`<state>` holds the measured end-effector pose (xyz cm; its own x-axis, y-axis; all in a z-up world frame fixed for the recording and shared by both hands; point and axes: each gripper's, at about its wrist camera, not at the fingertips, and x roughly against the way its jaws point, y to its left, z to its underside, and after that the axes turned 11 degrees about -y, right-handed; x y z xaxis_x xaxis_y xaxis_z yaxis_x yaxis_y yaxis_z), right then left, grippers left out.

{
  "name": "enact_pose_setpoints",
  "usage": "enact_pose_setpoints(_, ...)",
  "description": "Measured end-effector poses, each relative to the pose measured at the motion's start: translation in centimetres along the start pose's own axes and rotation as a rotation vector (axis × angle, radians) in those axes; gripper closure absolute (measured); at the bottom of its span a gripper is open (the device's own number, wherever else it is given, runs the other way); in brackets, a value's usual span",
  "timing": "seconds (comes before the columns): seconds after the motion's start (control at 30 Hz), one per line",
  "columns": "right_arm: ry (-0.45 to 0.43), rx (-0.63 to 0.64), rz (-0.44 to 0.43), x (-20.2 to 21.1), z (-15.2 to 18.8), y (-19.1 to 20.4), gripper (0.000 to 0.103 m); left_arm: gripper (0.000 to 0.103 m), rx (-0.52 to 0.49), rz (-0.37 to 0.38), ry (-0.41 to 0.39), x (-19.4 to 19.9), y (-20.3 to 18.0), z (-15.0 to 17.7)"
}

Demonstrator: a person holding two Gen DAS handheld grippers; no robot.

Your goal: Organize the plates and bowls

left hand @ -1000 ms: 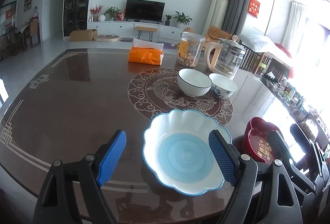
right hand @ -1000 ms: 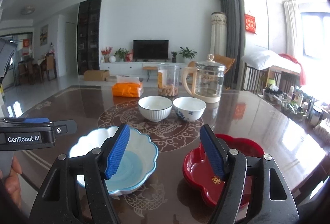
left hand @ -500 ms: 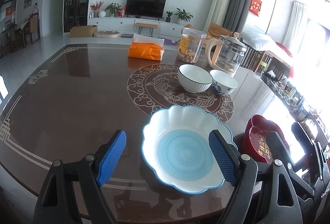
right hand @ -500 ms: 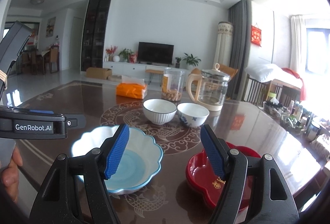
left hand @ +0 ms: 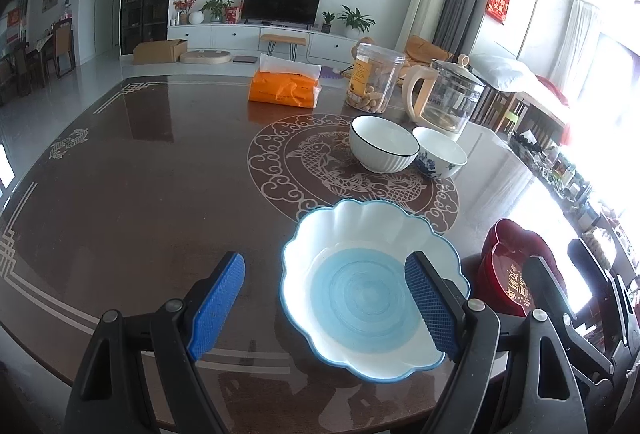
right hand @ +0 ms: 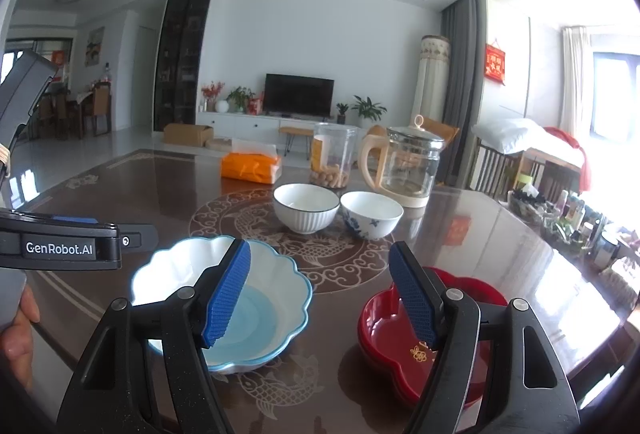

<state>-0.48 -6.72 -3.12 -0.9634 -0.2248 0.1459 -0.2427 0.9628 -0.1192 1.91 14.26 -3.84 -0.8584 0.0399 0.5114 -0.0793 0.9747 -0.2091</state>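
Observation:
A scalloped white plate with a blue centre (left hand: 360,298) (right hand: 276,298) lies near the table's front edge. My left gripper (left hand: 324,306) is open and hovers low over it. One pad is above the plate's right side and the other is over bare table to its left. A red flower-shaped dish (right hand: 384,330) (left hand: 516,274) sits to the right of the plate. My right gripper (right hand: 320,298) is open above the gap between plate and dish, holding nothing. Further back a white ribbed bowl (left hand: 382,148) (right hand: 306,208) and a blue-flowered bowl (left hand: 440,156) (right hand: 372,214) stand side by side.
At the back of the dark round table (left hand: 140,194) are an orange tissue pack (left hand: 284,88), a clear snack jar (left hand: 374,80) and a glass kettle (left hand: 448,100). A hand (right hand: 16,334) holds the left gripper's body (right hand: 60,246). The table's right edge borders a cluttered shelf (right hand: 576,226).

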Motion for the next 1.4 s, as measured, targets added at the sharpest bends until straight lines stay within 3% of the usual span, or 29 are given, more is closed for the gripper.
enact_pose_setpoints(0.3, 0.115, -0.103, 0.013, -6.2, -3.7, -2.9, 0.028, 0.021, -0.12, -0.012, -0.035, -3.9, -0.4, -6.8)
enact_pose_setpoints(0.43, 0.183, -0.109, -0.022, -10.9, -5.8, -3.4, 0.028, 0.021, -0.137, 0.035, 0.07, -9.1, -0.7, -10.0)
enact_pose_setpoints(0.5, 0.297, -0.171, -0.09, -14.4, -5.9, -4.1, 0.028, 0.021, -0.115, 0.079, 0.15, -12.4, -0.6, -11.6)
enact_pose_setpoints(0.6, 0.539, -0.368, -0.181, -20.7, -4.4, -6.0, 0.028, 0.021, -0.081, 0.115, 0.276, -17.2, -0.7, -13.5)
enact_pose_setpoints(0.67, 0.677, -0.515, -0.191, -24.2, -2.6, -7.5, 0.029, 0.021, -0.067, 0.159, 0.343, -20.3, -1.2, -14.3)
enact_pose_setpoints(0.73, 0.78, -0.646, -0.191, -26.7, -1.1, -8.7, 0.029, 0.021, -0.055, 0.155, 0.413, -23.4, -1.6, -14.6)
enact_pose_setpoints(0.77, 0.813, -0.683, -0.188, -27.7, -0.6, -8.9, 0.031, 0.022, -0.048, 0.152, 0.446, -24.9, -1.8, -14.5)
enact_pose_setpoints(0.83, 0.855, -0.702, -0.162, -29.2, 0.0, -9.1, 0.046, 0.023, -0.058, 0.151, 0.514, -27.5, -2.3, -14.1)
enact_pose_setpoints(1.03, 0.921, -0.664, -0.126, -31.9, 0.5, -8.5, 0.049, 0.047, -0.084, 0.102, 0.573, -32.0, -3.2, -13.1)
enact_pose_setpoints(1.1, 0.94, -0.638, -0.115, -32.6, 0.9, -8.2, 0.049, 0.066, -0.086, 0.104, 0.592, -32.8, -3.3, -12.7)
enact_pose_setpoints(1.27, 0.946, -0.613, -0.098, -33.6, 1.6, -7.9, 0.067, 0.093, -0.102, 0.107, 0.579, -33.4, -3.8, -12.3)
enact_pose_setpoints(1.4, 0.931, -0.584, -0.076, -33.9, 2.0, -8.0, 0.079, 0.097, -0.127, 0.115, 0.555, -33.3, -4.2, -12.3)
